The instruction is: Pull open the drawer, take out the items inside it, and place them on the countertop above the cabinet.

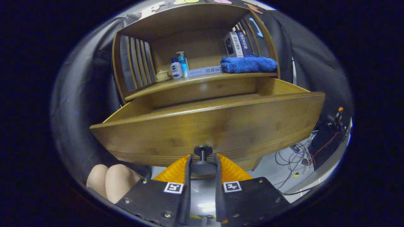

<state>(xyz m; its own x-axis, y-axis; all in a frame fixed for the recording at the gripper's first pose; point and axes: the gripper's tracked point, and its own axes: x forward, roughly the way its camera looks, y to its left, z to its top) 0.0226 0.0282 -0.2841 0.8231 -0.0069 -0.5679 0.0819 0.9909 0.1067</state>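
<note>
A wooden drawer [208,126] stands pulled out from a wooden cabinet, its front panel close ahead of me. A dark round knob [203,150] sticks out from the middle of that panel. My gripper [203,165] is shut on the knob, one finger pressing each side of its disc. The drawer's inside is hidden behind its front panel. Above the drawer lies the countertop [202,80], carrying a folded blue towel [249,64], two bottles [178,66], a small cream jar [162,75] and a flat white box [204,71].
Books [237,44] lean at the back right of the shelf. Slatted side walls [137,61] close in the countertop. A person's knees [109,183] are low beside the fingers. Cables [296,157] lie on the floor beyond the drawer's right end.
</note>
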